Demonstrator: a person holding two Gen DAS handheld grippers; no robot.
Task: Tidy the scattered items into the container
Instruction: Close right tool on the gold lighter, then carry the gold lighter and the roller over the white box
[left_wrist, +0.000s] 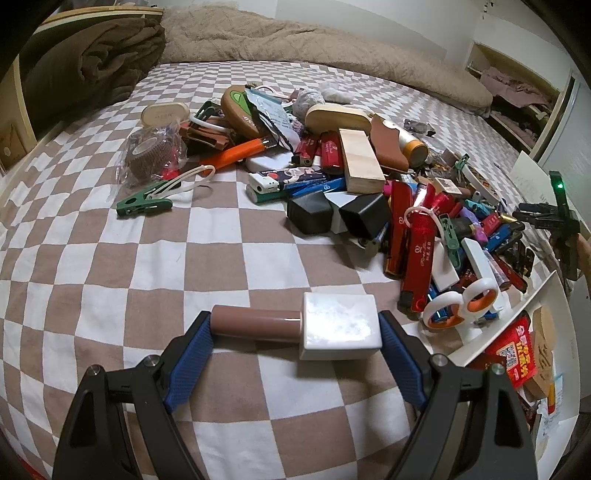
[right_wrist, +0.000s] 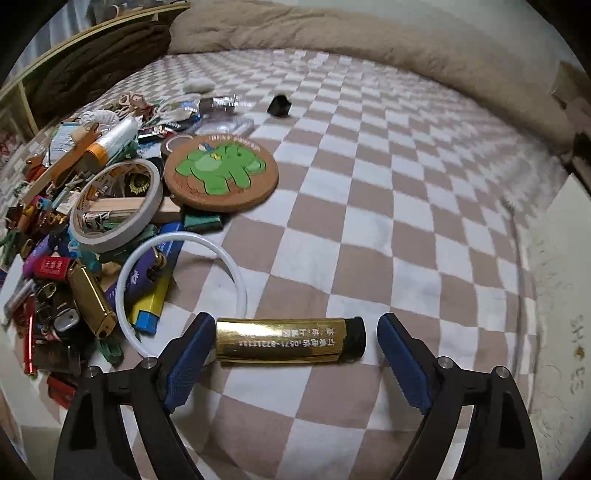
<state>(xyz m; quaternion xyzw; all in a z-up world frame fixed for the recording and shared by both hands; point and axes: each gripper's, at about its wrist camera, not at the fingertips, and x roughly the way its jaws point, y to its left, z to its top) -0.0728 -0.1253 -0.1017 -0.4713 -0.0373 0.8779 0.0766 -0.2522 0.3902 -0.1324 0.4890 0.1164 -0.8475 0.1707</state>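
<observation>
While left tongs (left_wrist: 293, 332) clamp the bottle (left_wrist: 299, 326), right tongs (right_wrist: 291, 338) gape around the lighter (right_wrist: 288, 341).

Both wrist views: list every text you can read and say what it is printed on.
"0571-8721111", upside down, with Chinese characters I cannot make out: gold cylindrical lighter with black cap lying between the right jaws.
Arched lettering, blurred: round cork coaster with green cartoon figure.
Gold characters, too small: red lighters.
Yellow characters and QR code, unreadable: red paper packet.

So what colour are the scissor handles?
White with orange inner rings, scissors, left wrist view.
</observation>
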